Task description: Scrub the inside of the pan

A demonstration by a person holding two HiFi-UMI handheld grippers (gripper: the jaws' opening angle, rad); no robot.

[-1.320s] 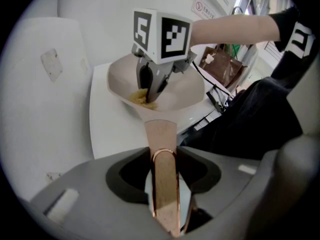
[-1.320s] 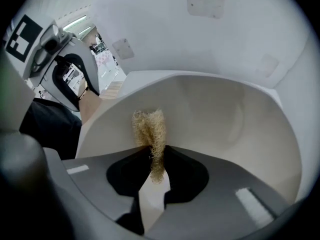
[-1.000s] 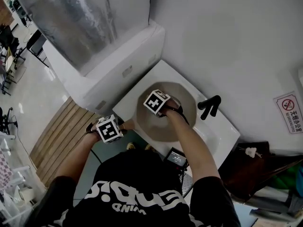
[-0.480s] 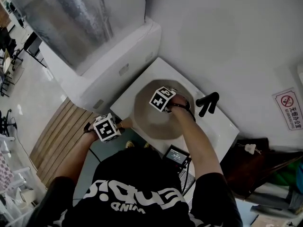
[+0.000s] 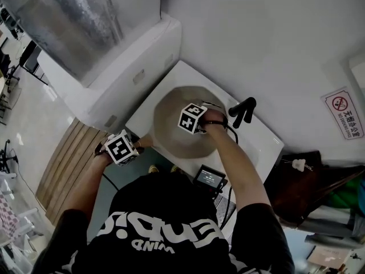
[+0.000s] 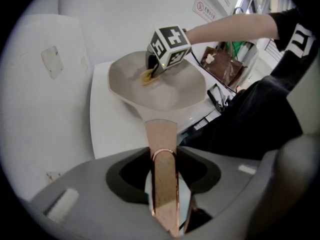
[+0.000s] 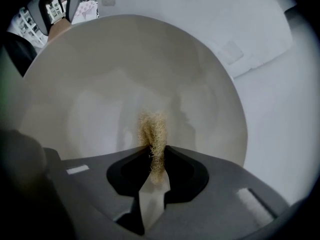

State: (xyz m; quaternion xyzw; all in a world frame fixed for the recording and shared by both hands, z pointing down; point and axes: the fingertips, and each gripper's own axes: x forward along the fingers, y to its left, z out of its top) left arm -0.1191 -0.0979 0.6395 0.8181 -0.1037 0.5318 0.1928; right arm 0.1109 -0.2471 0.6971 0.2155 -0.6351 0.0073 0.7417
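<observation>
A beige pan (image 5: 170, 125) rests in the white sink (image 5: 259, 147). My left gripper (image 6: 165, 184) is shut on the pan's copper-coloured handle (image 6: 161, 136), which runs straight out between its jaws. In the head view the left gripper (image 5: 136, 144) is at the sink's near-left edge. My right gripper (image 7: 156, 159) is shut on a tan fibrous scrubber (image 7: 152, 131), whose tuft presses on the pan's inner surface (image 7: 125, 79). The left gripper view shows the right gripper (image 6: 151, 73) and scrubber (image 6: 146, 77) at the far side of the pan (image 6: 165, 91).
A black faucet (image 5: 242, 112) stands just right of the pan. A white box (image 5: 114, 76) flanks the sink on the left. A small screen device (image 5: 209, 178) sits at the sink's near edge. A brown bag (image 5: 299, 184) lies to the right, with wooden slats (image 5: 63, 170) at lower left.
The right gripper with the scrubber has slid across the pan's inside toward the faucet side. The left gripper keeps its hold on the handle. The head view has shifted a little.
</observation>
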